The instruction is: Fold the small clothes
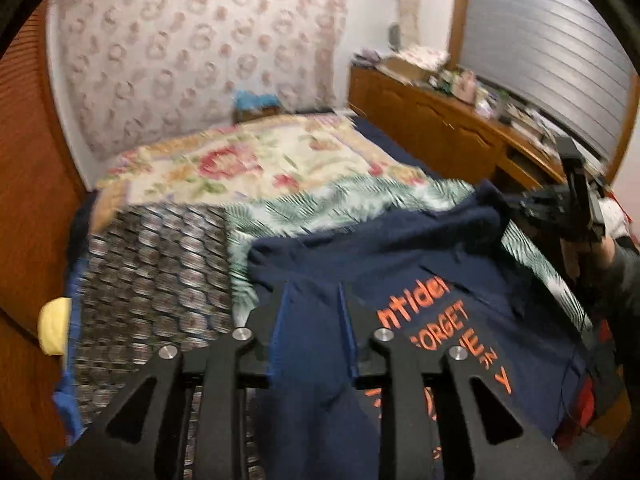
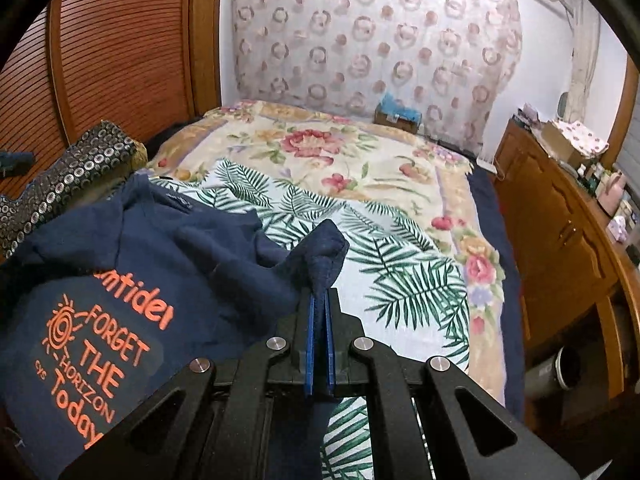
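Navy T-shirt (image 2: pixel 168 264) with orange lettering lies on the bed (image 2: pixel 400 168), spread over the palm-leaf sheet (image 2: pixel 400 280) at the near end, and both tools are right on it. Look at the right hand-held gripper (image 2: pixel 319 300): its blue pads (image 2: pixel 310 344) are pressed nearly together, a bunched fold of the navy cloth pinched between them and poking up past the tips. The rest of the shirt trails away to the left of that gripper, print facing up, "FORGET THE HORIZON Today" readable.

Over on the left wrist view, the left hand-held gripper (image 1: pixel 312 292) has its fingers spread, a clear gap between the blue pads (image 1: pixel 280 320). Navy fabric fills that gap and runs down between the fingers, but the pads are not closed on it; whether the cloth touches them is hard to tell through the blur. The orange print sits just right of this gripper.

Same view, far right edge: the right hand-held gripper (image 1: pixel 520 204) shows up at the shirt's raised corner, cloth lifted there off the sheet. A dotted dark fabric (image 1: pixel 160 264) lies left of the shirt, touching its edge.
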The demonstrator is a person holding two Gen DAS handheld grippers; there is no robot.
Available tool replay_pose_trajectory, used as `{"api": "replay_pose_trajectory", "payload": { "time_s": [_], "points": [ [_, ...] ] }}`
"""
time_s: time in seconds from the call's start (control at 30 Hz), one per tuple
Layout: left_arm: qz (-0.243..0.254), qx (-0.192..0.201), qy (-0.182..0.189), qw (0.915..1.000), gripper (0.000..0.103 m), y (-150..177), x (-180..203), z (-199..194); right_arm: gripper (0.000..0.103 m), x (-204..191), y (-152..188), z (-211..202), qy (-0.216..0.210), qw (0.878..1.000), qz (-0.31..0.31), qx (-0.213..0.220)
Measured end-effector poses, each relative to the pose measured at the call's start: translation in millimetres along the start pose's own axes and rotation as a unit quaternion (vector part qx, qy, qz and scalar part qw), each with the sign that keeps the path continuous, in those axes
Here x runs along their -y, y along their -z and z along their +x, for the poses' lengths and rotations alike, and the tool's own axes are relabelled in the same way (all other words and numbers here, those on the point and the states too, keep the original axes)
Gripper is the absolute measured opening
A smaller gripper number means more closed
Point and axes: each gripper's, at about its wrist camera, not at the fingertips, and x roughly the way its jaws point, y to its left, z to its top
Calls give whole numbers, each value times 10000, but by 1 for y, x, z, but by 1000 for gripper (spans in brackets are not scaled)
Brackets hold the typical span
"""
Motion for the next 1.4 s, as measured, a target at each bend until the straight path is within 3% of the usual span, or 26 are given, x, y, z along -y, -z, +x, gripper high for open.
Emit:
{"api": "replay_pose_trajectory", "payload": {
  "time_s": [0.07, 0.3, 0.43, 0.57, 0.7, 0.77, 0.9, 0.93, 0.97, 1.0, 1.07, 1.23, 1.4],
  "points": [
    [120, -293, 60, 9995, 45, 6, 11, 19, 4, -5, -8, 10, -13, 10000, 6, -54],
    [652, -1291, 51, 9895, 45, 23, 49, 89, 4, -6, -13, 24, -59, 9998, 74, -198],
    [953, -1634, -321, 9814, 45, 31, 59, 112, 4, -10, -15, 25, -85, 9997, 58, -216],
    [888, -1500, -391, 9839, 48, 29, 56, 114, 4, -10, -16, 28, -119, 9997, 51, -219],
    [724, -1389, -417, 9868, 66, 28, 47, 117, 4, -12, -15, 31, -145, 9996, 25, -252],
    [536, -1389, -252, 9885, 70, 26, 40, 121, 4, -12, -11, 34, -156, 9995, 5, -268],
    [561, -1317, -233, 9894, 73, 25, 43, 122, 4, -10, -9, 35, -131, 9994, -33, -306],
    [543, -1291, -241, 9899, 72, 24, 44, 123, 4, -10, -10, 35, -124, 9994, -28, -310],
    [491, -1236, -150, 9910, 59, 24, 45, 122, 4, -9, -9, 36, -124, 9995, -29, -304],
    [508, -1159, -187, 9918, 29, 22, 46, 122, 4, -9, -8, 35, -127, 9995, -25, -294],
    [452, -1115, -289, 9923, 6, 19, 45, 119, 4, -8, -9, 34, -108, 9997, -17, -229],
    [394, -688, -302, 9964, 5, 18, 45, 86, 4, -10, -12, 15, 3, 9999, -4, 132],
    [296, 112, -99, 9994, 5, 19, 50, 11, 4, -14, -10, -25, -69, 9984, 60, 554]
  ]
}}
